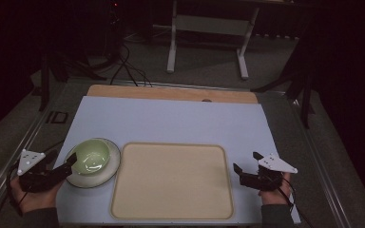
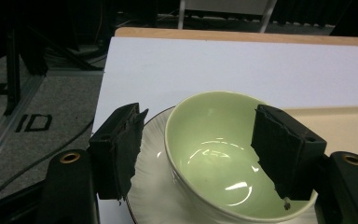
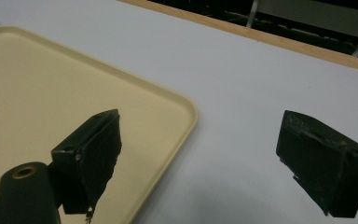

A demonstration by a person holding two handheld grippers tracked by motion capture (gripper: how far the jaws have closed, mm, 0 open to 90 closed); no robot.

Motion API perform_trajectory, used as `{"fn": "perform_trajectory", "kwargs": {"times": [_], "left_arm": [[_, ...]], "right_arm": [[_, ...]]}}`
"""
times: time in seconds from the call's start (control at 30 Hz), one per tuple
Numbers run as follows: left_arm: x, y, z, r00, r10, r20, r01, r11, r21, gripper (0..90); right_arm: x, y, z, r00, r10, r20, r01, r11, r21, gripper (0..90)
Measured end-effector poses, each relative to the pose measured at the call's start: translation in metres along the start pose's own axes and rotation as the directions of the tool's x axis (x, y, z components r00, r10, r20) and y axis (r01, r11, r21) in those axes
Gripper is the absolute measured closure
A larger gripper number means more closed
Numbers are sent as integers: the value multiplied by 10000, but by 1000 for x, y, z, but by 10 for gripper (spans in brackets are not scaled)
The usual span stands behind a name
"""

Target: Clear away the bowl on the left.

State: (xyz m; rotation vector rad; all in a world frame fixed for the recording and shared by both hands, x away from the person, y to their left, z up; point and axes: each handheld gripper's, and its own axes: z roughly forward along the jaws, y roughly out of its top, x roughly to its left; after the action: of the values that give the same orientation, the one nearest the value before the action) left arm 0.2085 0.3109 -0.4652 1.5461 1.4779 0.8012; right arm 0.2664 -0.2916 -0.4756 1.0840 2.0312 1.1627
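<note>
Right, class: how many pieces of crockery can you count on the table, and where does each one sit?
2. A pale green glazed bowl sits on a white ribbed plate, left of the beige tray. The bowl is between the left gripper's open jaws.

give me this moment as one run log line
left gripper: open, jaws astride green bowl rim | bowl: on white plate | right gripper: open, nothing between jaws, by tray edge

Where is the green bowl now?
In the high view the green bowl stands on a white plate at the table's left, beside the tray and before the left gripper.
</note>
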Motion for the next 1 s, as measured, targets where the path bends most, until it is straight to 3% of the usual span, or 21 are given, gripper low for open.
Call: {"fn": "perform_trajectory", "kwargs": {"times": [0.57, 1.0], "left_arm": [[-1, 1, 8, 9999, 101, -23, -100, 9992, 399, 372], [4, 2, 18, 9999, -82, -93, 88, 9980, 633, 369]], "right_arm": [[0, 1, 0, 9998, -180, -27, 180, 9997, -147, 135], [-1, 2, -1, 9995, -327, -55, 325, 9991, -279, 135]]}}
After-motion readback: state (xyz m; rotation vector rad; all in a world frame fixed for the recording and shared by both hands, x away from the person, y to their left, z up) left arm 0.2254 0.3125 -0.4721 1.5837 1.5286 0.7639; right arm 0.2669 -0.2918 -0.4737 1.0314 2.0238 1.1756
